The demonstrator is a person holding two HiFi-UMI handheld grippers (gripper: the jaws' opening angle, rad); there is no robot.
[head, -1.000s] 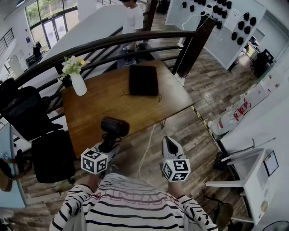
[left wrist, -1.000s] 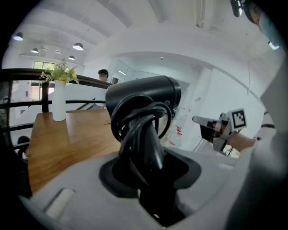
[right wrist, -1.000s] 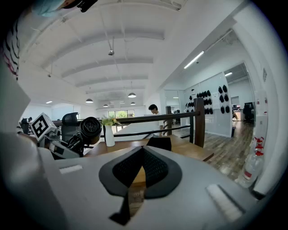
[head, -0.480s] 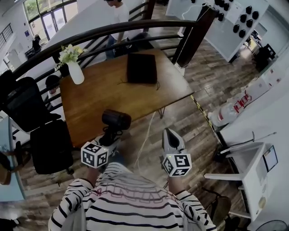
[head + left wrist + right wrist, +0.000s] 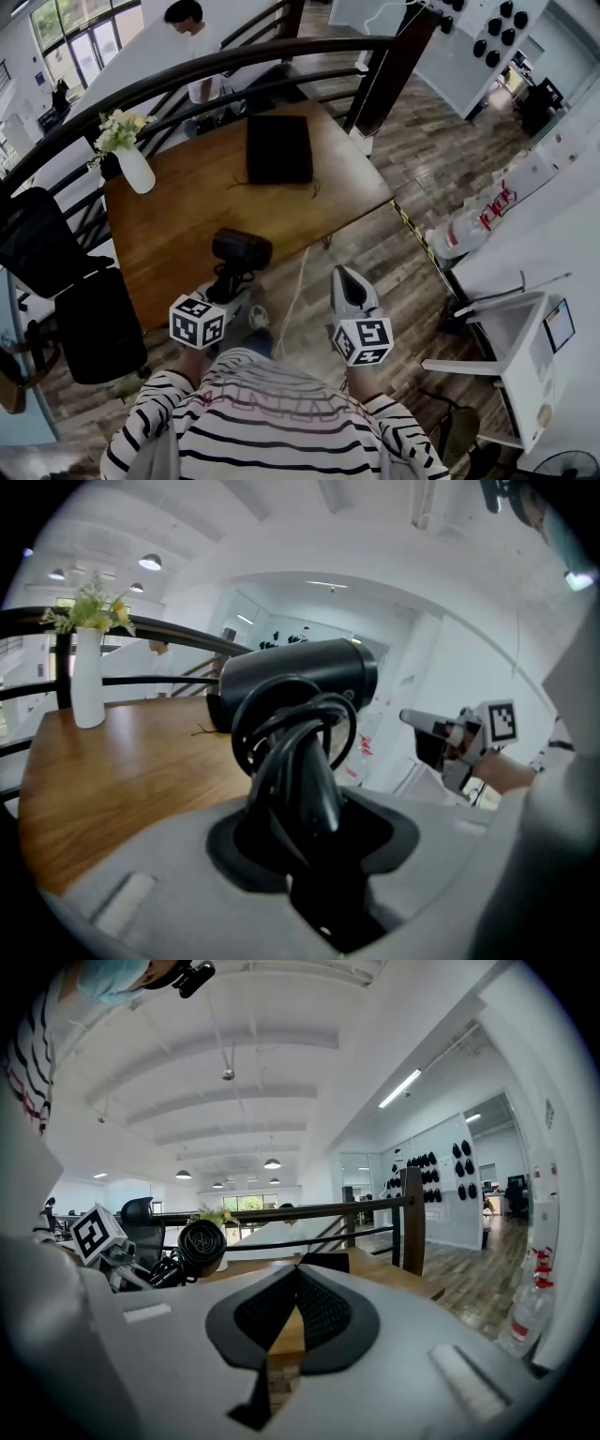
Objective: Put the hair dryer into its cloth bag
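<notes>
A black hair dryer (image 5: 241,251) with its cord wound round the handle stands up out of my left gripper (image 5: 228,286), which is shut on the handle. It hangs over the near edge of the wooden table (image 5: 187,225). The left gripper view shows the dryer (image 5: 300,682) filling the middle, with the jaws pressed on its handle. The black cloth bag (image 5: 278,148) lies flat at the far side of the table. My right gripper (image 5: 345,281) is shut and holds nothing, off the table to the right of the dryer. The right gripper view shows the bag (image 5: 323,1262) ahead.
A white vase with flowers (image 5: 134,167) stands at the table's far left. A dark railing (image 5: 234,66) runs behind the table, with a person beyond it. Black chairs (image 5: 94,323) stand at the left. A white cord (image 5: 298,300) hangs off the table's near edge.
Both grippers have moved forward toward the table, the left one carrying the hair dryer. The person behind the railing has walked to the left.
</notes>
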